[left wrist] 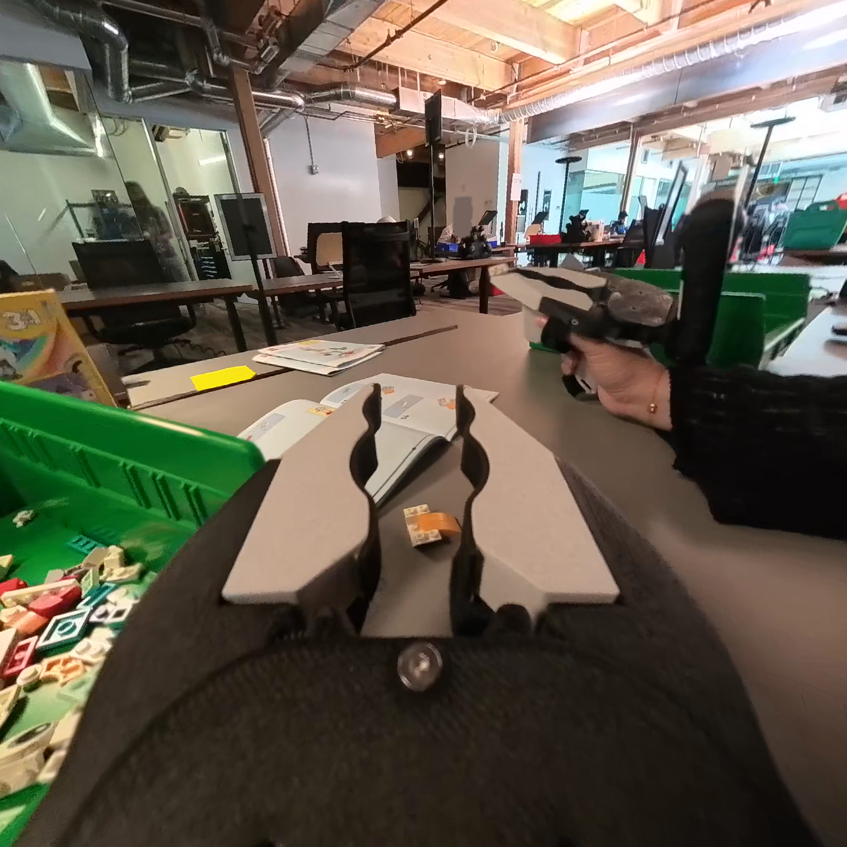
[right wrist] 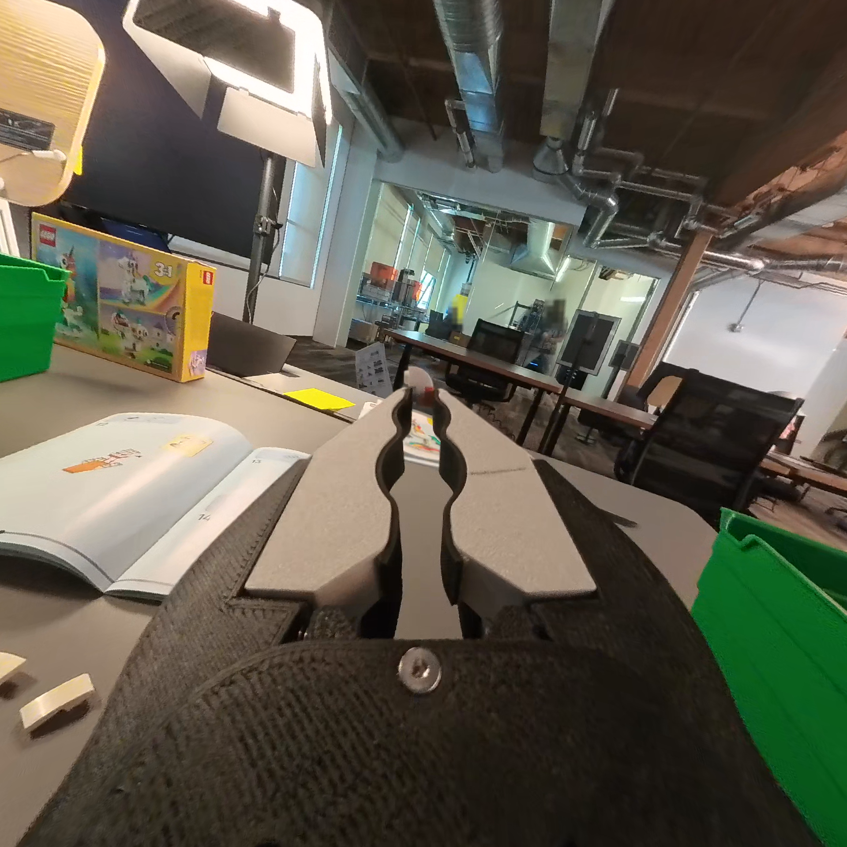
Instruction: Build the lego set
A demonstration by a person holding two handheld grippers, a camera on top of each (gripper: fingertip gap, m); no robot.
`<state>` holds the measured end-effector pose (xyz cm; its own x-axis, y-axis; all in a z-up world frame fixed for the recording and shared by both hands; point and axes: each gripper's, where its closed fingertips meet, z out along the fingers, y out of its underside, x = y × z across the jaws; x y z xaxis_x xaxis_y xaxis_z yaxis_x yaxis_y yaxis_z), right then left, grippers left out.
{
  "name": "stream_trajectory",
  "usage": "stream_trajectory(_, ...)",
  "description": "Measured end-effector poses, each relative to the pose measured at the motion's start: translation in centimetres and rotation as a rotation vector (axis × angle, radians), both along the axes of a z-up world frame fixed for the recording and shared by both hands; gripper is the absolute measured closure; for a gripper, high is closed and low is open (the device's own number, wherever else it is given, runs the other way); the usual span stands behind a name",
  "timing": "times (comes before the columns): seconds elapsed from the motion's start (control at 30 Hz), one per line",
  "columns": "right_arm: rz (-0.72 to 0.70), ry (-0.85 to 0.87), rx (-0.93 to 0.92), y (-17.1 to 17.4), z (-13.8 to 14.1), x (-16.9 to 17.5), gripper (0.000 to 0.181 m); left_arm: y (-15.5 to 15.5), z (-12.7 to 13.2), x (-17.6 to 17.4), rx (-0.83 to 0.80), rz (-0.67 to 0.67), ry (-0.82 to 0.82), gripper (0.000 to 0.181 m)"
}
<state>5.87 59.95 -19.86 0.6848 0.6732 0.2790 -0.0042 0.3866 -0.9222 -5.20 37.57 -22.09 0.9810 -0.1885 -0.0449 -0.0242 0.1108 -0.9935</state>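
A small block piece (cream plates studded on top, orange slope attached) lies on the grey tabletop between the open, empty left gripper, while the right gripper hovers narrowly open, holding nothing

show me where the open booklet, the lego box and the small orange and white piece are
Booklet (right wrist: 137,486), right wrist view, on its left page.
Lego box (right wrist: 123,302), right wrist view, on its front face.
Orange and white piece (left wrist: 431,525), left wrist view, on its middle.

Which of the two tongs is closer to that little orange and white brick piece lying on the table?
The left. The left tongs hover right over the orange and white brick piece, which shows between their open fingers. The right tongs are held up in the air, well off to the right and farther back.
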Motion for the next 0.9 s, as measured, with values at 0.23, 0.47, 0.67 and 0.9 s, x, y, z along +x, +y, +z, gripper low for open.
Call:
stream_trajectory(0.23,-0.013,-0.013,-0.003,0.1,-0.3,0.1,0.175,-0.2,0.5,-2.1,0.012,-0.001,-0.192,0.15)
stream_trajectory(0.47,-0.019,-0.014,-0.001,0.0,-0.3,0.3,0.175,-0.1,0.5,-2.6,0.008,-0.005,-0.237,0.149)
stream_trajectory(0.67,-0.02,-0.044,0.023,-0.2,-0.3,0.2,0.175,-0.1,0.5,-2.8,0.007,-0.005,-0.252,0.149)
stream_trajectory(0.9,-0.022,-0.046,0.015,-0.2,-0.5,0.3,0.175,-0.1,0.4,-3.1,0.006,-0.006,-0.283,0.149)
